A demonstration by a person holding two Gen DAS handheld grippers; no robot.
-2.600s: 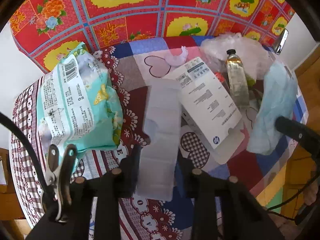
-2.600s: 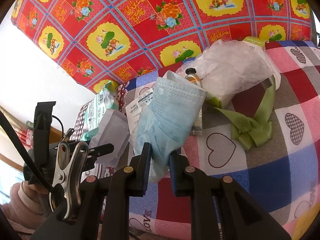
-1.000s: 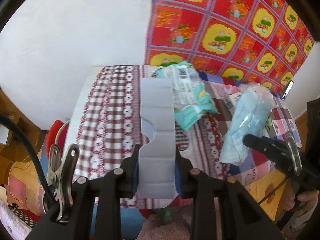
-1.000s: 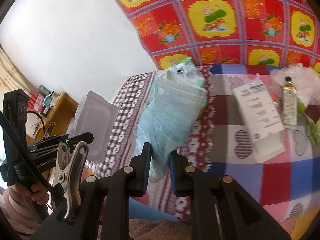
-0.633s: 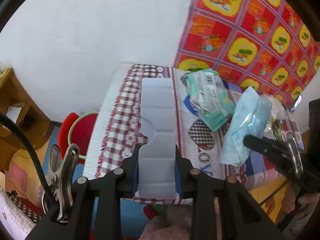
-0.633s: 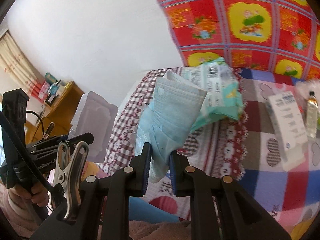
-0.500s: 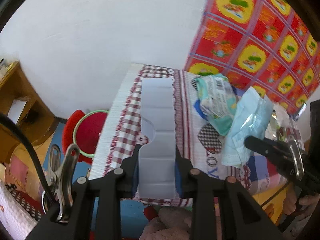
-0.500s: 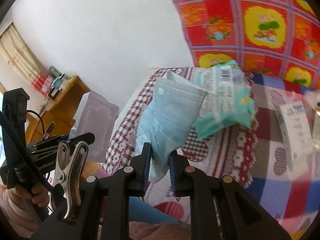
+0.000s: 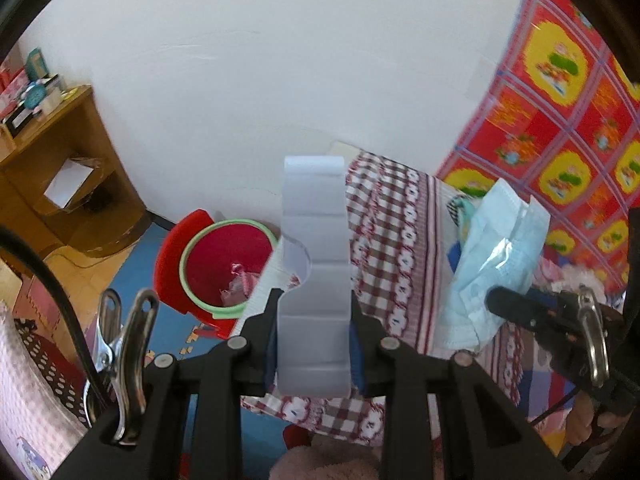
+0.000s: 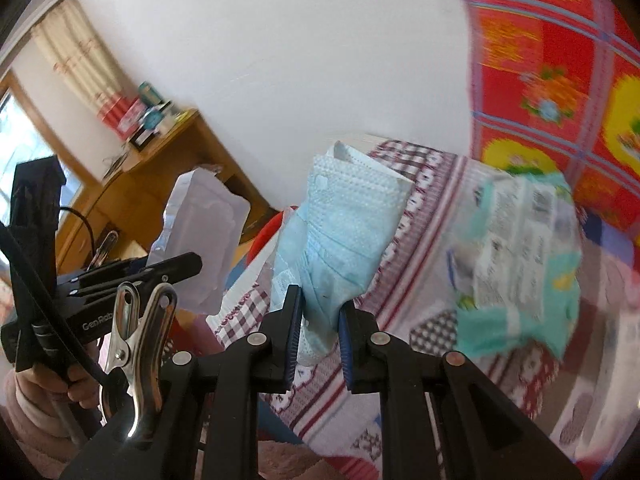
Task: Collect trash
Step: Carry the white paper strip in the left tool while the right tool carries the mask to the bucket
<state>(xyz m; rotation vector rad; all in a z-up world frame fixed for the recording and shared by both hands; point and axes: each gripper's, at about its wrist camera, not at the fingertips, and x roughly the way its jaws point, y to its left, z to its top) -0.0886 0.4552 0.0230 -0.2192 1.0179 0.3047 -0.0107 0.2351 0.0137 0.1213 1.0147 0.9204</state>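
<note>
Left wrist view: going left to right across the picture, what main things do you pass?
Wooden shelf unit → red bin with a green rim → clear plastic blister tray held in the left gripper → blue face mask → right gripper → red floral cloth.

Both cameras sit just behind their own jaws, looking forward and down along them. The left view faces the bed's [image 9: 384, 216] checked corner, with the bin [image 9: 224, 264] on the floor beside it. The right view looks over the same corner from farther right. Both share the bed corner, wall and wooden shelf [image 10: 160, 168]; each shows the other gripper.
</note>
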